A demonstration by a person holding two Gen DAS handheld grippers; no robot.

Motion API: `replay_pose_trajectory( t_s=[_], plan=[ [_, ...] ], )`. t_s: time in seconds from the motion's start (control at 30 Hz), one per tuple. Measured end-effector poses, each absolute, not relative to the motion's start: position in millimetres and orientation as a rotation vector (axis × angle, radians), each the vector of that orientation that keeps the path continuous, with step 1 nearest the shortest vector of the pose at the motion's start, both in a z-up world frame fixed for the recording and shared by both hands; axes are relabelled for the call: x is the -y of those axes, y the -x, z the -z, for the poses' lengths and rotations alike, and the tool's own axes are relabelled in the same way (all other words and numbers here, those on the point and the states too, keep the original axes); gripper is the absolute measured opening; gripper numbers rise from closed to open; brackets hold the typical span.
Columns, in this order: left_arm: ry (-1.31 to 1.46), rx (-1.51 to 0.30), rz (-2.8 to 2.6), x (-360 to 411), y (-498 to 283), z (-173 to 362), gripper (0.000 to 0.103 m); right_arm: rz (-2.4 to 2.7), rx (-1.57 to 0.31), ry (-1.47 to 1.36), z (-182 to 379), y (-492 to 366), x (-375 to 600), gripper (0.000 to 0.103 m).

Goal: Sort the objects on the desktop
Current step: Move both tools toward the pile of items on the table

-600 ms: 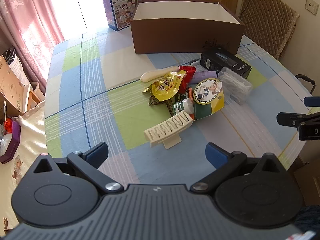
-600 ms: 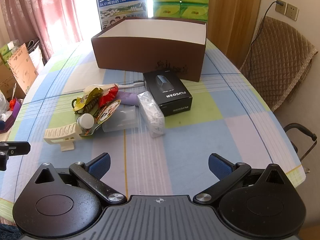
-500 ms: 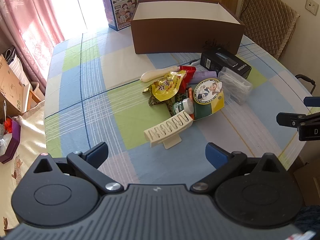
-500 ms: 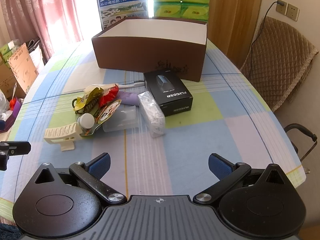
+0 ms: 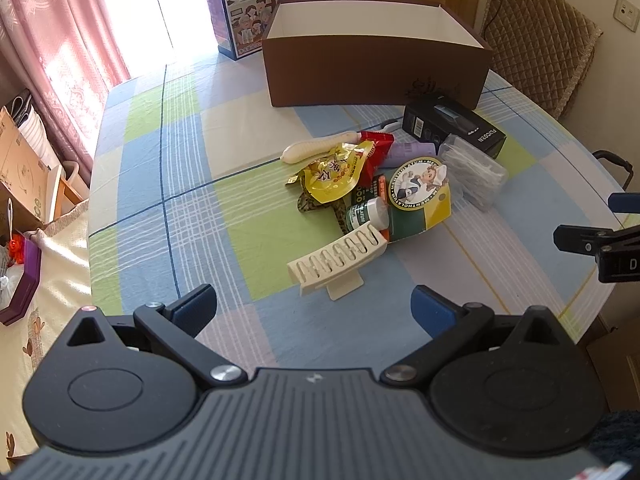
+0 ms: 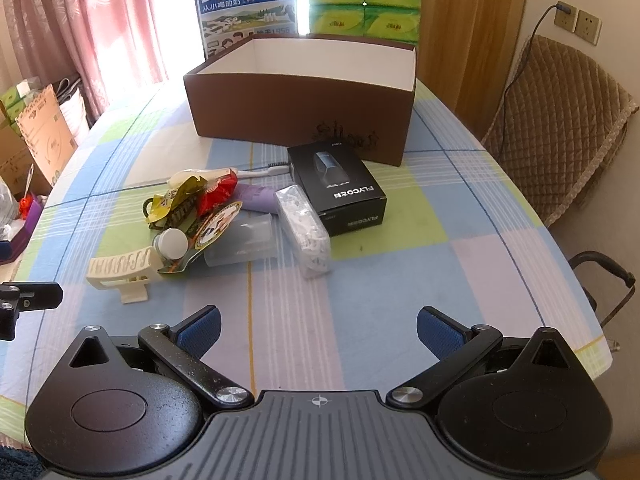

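The left tongs (image 5: pixel 313 311) hang spread wide above the near edge of the tabletop (image 5: pixel 168 184), holding nothing, their blue pads (image 5: pixel 196 307) well apart. The right tongs (image 6: pixel 318 328) are spread just as wide and also empty, over the checked cloth.

Just ahead of the left tongs lies a cream comb-like clip (image 5: pixel 338 258), the nearest piece of a small heap in the middle of the tabletop. Touching its far end is a small bottle with a white cap (image 6: pixel 173 242), lying on its side against a round-labelled green and yellow packet (image 5: pixel 418 198). Behind these sit a yellow snack pouch (image 5: pixel 334 174), a red wrapper (image 5: pixel 376 146), a pale purple tube (image 6: pixel 258 202) and a cream handle (image 5: pixel 320 148), which may belong to a brush; the view is too cluttered to be sure. To the right of the heap are a clear plastic case (image 6: pixel 244 238) and a clear bag of white bits (image 6: pixel 306 232), which rests against a black carton (image 6: pixel 338 190).

Farther back stands an open brown box (image 6: pixel 296 112) with a white inside, apart from the heap. Behind it are a blue milk carton (image 6: pixel 246 4) and green tissue packs (image 6: pixel 364 6). A padded chair (image 6: pixel 560 120) stands at the right.
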State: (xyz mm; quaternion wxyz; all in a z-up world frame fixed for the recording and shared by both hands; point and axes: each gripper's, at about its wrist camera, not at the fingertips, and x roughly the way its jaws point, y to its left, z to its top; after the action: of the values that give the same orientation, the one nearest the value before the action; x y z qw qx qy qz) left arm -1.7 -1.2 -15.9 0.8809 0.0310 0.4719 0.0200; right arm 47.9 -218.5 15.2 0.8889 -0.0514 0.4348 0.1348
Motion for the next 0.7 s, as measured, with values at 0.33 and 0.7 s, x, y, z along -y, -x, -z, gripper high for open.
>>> replay_pose_trajectory(
  t_s=[0.33,0.7],
  plan=[
    [-0.04,-1.001,-0.031,-1.6,-4.9,19.8,0.102,-0.286,-0.904,0.117,-12.8,-53.8,217.9,0.101],
    [-0.021,-0.965,-0.028,-10.9,-12.0,25.3,0.102,-0.323,-0.834,0.105,-8.3,-58.9,220.8,0.101]
  ],
)
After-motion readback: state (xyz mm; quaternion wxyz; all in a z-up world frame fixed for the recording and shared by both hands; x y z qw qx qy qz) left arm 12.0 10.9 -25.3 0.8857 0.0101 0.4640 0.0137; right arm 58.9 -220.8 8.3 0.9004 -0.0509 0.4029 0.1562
